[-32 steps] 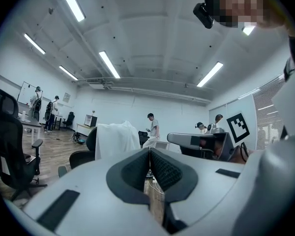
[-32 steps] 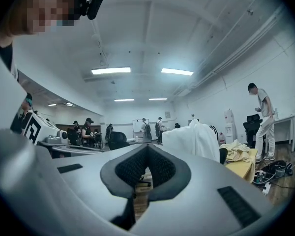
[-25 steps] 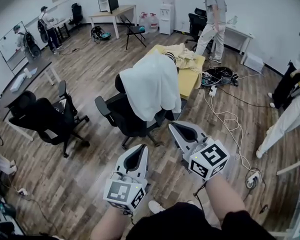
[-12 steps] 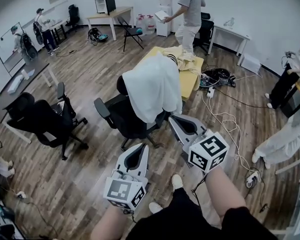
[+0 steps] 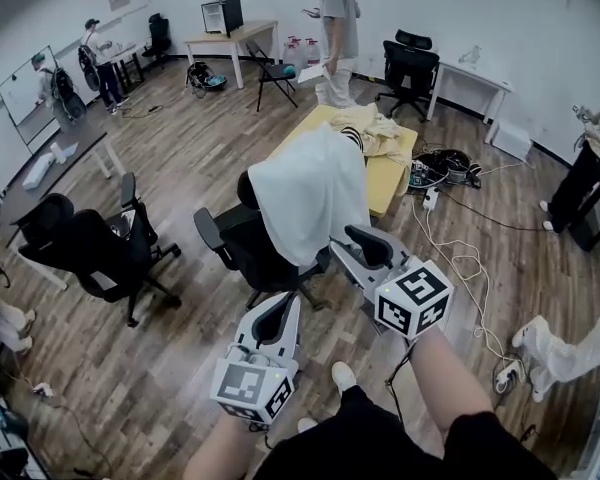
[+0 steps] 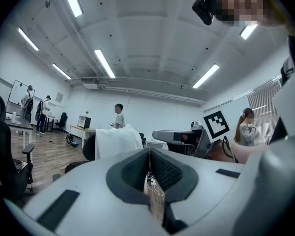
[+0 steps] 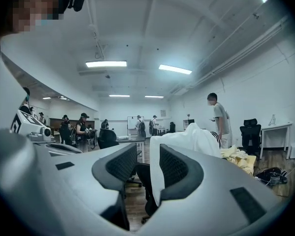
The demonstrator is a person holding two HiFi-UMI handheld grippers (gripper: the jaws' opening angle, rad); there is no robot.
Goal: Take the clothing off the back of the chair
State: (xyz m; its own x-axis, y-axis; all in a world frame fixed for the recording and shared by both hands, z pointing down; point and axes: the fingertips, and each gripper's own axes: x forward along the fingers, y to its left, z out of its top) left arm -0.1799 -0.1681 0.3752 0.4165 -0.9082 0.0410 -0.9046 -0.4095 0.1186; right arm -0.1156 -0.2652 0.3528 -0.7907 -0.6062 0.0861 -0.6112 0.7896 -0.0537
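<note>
A white garment [image 5: 310,193] hangs over the back of a black office chair [image 5: 235,253] in the middle of the room. My right gripper [image 5: 344,244] is level and just short of the garment's lower right edge. Its jaws are opening, with nothing between them. In the right gripper view the garment [image 7: 187,141] shows beyond the gap of that gripper [image 7: 148,163]. My left gripper [image 5: 289,304] is lower and nearer to me, its pads shut together and empty. From the left gripper [image 6: 149,154] the garment [image 6: 119,140] looks farther off.
Behind the chair is a yellow table [image 5: 388,176] with a pile of clothes [image 5: 372,125]. Another black chair [image 5: 85,250] stands at the left. Cables [image 5: 462,260] trail over the wood floor at the right. A person [image 5: 336,28] stands past the table; others are along the walls.
My right gripper has moved forward to the garment's edge and its jaws have parted. The left gripper has crept forward a little. The person at the back has walked leftward.
</note>
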